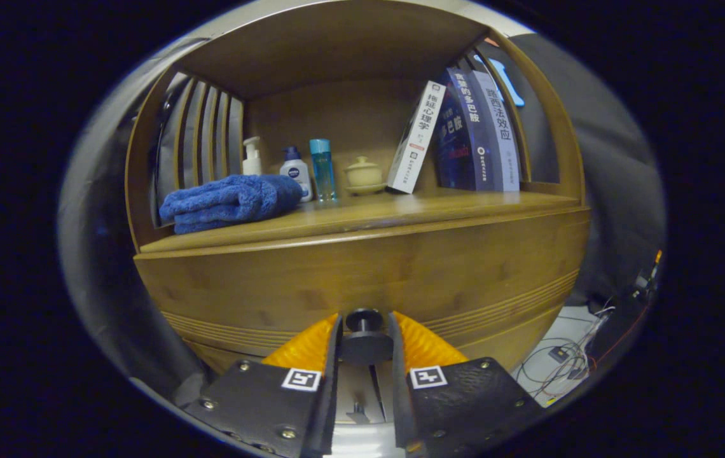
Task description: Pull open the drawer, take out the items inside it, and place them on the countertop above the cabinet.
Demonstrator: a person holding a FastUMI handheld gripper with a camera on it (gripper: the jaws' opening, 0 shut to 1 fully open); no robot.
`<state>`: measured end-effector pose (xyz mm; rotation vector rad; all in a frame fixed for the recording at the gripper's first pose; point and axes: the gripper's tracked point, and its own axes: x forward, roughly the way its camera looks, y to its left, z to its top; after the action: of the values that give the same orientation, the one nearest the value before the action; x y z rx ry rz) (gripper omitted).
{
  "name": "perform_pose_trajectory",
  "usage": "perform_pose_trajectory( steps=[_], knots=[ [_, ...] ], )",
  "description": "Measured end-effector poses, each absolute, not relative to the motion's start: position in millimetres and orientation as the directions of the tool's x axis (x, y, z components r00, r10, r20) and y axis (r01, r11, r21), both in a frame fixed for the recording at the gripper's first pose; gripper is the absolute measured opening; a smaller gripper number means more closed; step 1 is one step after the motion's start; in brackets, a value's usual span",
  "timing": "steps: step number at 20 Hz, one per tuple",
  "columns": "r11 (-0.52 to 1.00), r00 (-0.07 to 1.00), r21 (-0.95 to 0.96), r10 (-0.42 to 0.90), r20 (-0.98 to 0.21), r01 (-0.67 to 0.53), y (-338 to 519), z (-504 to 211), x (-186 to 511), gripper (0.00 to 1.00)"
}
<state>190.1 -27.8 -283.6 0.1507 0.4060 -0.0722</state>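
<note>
- Drawer knob (364, 320), dark and round, is sitting between the fingers of the gripper (365, 337); jaws are closing around it, seemingly pinching its stem, though firm contact is hard to confirm.
- Drawer front (362, 280) is looking like stiff, heavy wood, still closed; knob is the only hold, likely slick.
- Bench (400, 210) above is carrying a blue towel (232, 200) left, bottles (322, 168) and books (464, 133) far; near edge is offering open room at centre-right.

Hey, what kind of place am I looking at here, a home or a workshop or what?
Probably a mock-up of a home corner rather than a lived-in room: a wooden cabinet with a towel, toiletry bottles and books on its shelf, but loose cables on the floor. The gripper is closed around the drawer knob.
</note>
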Motion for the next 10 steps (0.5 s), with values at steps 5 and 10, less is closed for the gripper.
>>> perform_pose_trajectory(
  steps=[5, 10],
  knots=[
    [0.989, 0.901, 0.110, -0.045, -0.430, 0.102, -28, -284, 187, 0.37],
    [0.985, 0.892, 0.112, -0.069, -0.446, 0.133, -29, -278, 162, 0.37]
  ],
)
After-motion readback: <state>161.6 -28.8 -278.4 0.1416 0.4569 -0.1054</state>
